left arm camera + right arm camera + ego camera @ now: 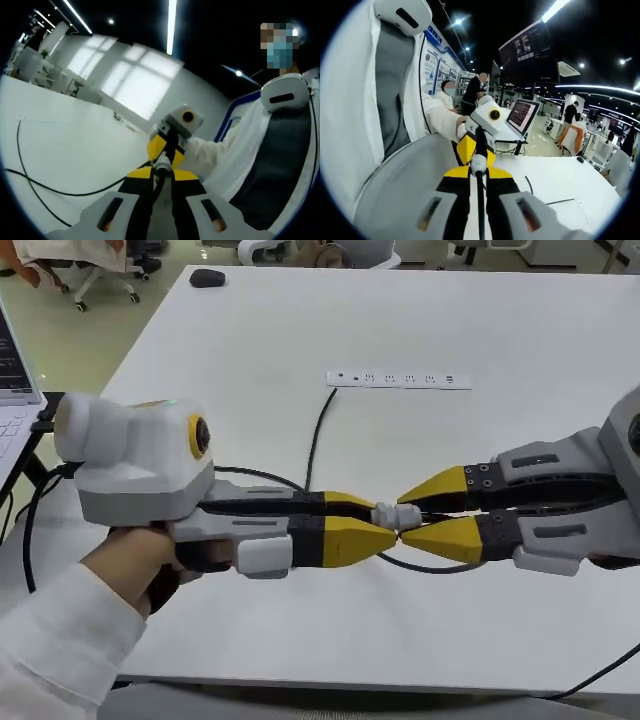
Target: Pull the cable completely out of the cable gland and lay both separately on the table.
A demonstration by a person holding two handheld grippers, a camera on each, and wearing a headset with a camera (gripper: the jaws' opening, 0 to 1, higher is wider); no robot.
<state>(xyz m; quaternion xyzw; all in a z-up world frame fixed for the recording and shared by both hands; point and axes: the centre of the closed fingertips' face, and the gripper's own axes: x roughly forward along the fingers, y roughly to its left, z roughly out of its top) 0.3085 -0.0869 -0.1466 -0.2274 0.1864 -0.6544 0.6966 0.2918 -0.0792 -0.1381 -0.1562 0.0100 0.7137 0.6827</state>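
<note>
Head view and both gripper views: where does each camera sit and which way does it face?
Head view: from the person's head, looking forward and down at the table; left hand-held gripper and right hand-held gripper meet at the cable gland; a hand and sleeve show.
Left gripper view: on the left hand-held gripper, facing the right one; the person's body at right.
Right gripper view: on the right hand-held gripper, facing the left one; body at left.
All share the cable gland.

The power strip (398,379) lies on the table (300,640) behind the held cable gland (396,516).
</note>
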